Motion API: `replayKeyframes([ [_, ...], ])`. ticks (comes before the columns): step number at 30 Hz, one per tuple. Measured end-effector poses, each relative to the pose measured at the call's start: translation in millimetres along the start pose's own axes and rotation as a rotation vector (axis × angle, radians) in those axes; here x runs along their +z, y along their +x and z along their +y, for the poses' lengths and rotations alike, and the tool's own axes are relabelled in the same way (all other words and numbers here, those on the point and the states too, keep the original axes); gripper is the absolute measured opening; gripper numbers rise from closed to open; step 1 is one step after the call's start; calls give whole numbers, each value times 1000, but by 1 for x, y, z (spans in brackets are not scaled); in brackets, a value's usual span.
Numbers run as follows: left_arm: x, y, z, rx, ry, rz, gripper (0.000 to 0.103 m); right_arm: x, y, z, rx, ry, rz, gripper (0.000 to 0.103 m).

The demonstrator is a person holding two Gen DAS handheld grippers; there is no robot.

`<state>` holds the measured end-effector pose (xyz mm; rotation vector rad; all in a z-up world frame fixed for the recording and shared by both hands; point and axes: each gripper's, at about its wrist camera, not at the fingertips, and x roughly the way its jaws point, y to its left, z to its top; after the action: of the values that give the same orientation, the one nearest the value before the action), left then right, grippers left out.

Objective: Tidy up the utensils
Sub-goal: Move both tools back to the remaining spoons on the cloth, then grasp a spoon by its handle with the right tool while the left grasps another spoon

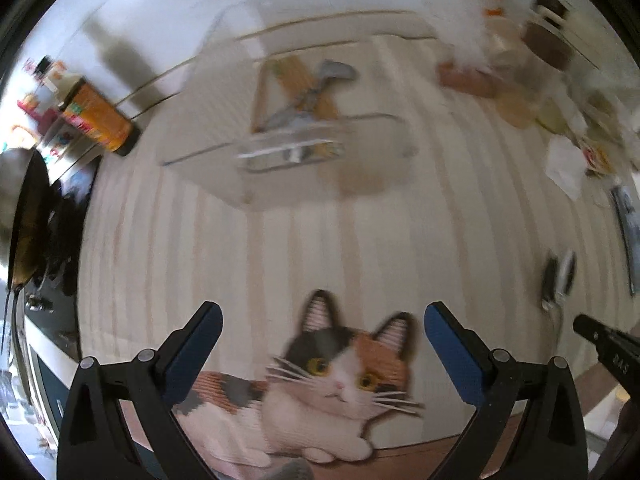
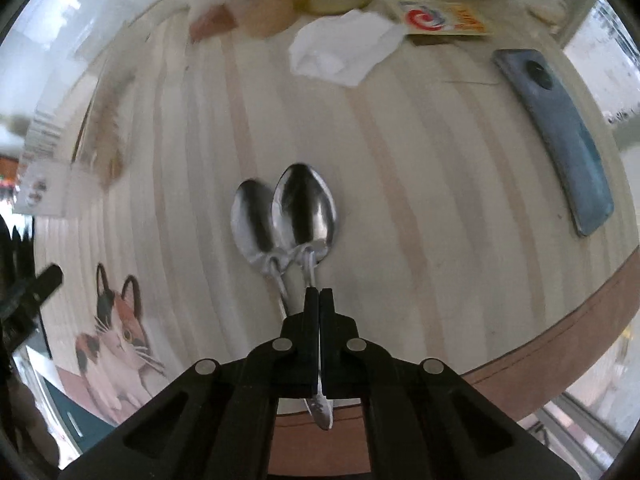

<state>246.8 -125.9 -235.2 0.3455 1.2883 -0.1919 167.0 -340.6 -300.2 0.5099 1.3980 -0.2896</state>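
Two metal spoons lie side by side on the striped placemat (image 2: 420, 200), bowls pointing away: a larger right spoon (image 2: 304, 208) and a left spoon (image 2: 252, 220). My right gripper (image 2: 319, 290) is shut on the right spoon's handle, whose end sticks out behind the jaws. The left spoon's handle runs under the left finger. In the left wrist view my left gripper (image 1: 322, 332) stands wide open above a cat picture (image 1: 340, 380), holding nothing. Further back stands a clear organizer tray (image 1: 248, 160) holding wooden and grey utensils (image 1: 316, 88). The spoons (image 1: 558, 276) appear blurred at the right.
A blue phone (image 2: 560, 136), a white tissue (image 2: 344, 50) and a printed packet (image 2: 440, 20) lie beyond the spoons. An orange can (image 1: 100, 116) and a pan (image 1: 20, 216) sit at the left. The brown table edge (image 2: 560, 340) runs close on the right.
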Motion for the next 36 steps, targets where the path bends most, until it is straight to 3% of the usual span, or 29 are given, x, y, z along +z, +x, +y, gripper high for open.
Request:
replayKeyframes([
  [3,-3,1,-25,-18,38,10,103,0,-3,-15,-31,7,-6,0],
  [6,-4,3,-40,-9,69,16,103,1,-4,-21,64,6,14,2],
  [8,-4,6,-46,21,88,16,103,6,-8,-15,93,-19,7,16],
  [9,-4,8,-49,38,96,19,103,8,-6,-9,97,-38,2,33],
  [10,-2,11,-50,51,100,23,103,8,-4,-5,92,-52,-1,37],
  [12,-2,15,-52,66,101,35,103,10,8,7,40,-89,30,36],
  [14,-2,19,-54,74,100,48,103,11,11,14,-32,-120,12,8],
  [20,-3,24,-73,16,94,100,103,11,4,-19,-69,-49,11,4],
  [24,-3,34,-106,-166,61,205,98,12,-1,-53,-104,-4,17,4],
  [27,-4,41,-133,-238,77,257,79,10,-6,-80,-115,43,18,4],
  [28,-4,44,-142,-246,88,269,67,9,-7,-86,-116,55,19,4],
  [30,-6,43,-156,-213,121,252,63,7,-9,-98,-111,79,19,4],
  [32,-7,39,-164,-185,159,207,37,4,-11,-105,-106,86,17,4],
  [33,-7,38,-165,-185,172,194,30,2,-12,-110,-102,88,15,4],
  [34,-8,37,-165,-186,185,185,14,0,-14,-116,-103,88,14,4],
  [36,-9,38,-161,-189,201,179,5,-4,-15,-118,-115,83,12,4],
])
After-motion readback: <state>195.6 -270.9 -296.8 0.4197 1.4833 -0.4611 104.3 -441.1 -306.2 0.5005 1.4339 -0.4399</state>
